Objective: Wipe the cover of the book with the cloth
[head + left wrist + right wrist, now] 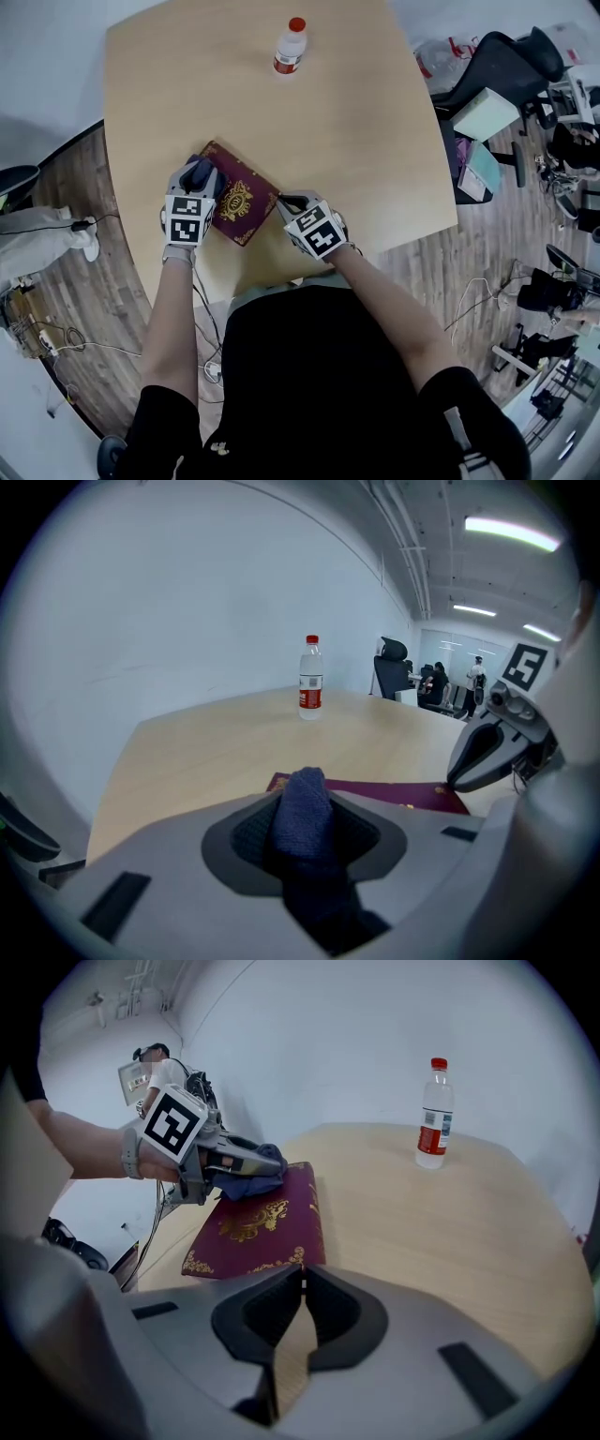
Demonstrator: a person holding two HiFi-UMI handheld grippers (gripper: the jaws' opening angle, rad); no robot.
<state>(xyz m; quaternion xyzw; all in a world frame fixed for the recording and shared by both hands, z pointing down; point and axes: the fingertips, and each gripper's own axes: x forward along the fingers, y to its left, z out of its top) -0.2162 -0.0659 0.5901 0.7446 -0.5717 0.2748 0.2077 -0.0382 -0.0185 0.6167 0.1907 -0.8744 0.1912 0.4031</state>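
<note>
Book flat on desk near front edge, dark red cover up, gold emblem mid-cover, gold corner ornaments, no readable title. Bottle upright at far edge, well apart from book: red cap, red-and-white label, print too small to read. Left gripper over book's far-left corner, fingers clamped on dark blue cloth, cloth bunched between them and resting on cover. Right gripper at book's right edge, fingers closed together, nothing between; contact with book unclear. Count: one book, one cloth, one bottle, two grippers.
</note>
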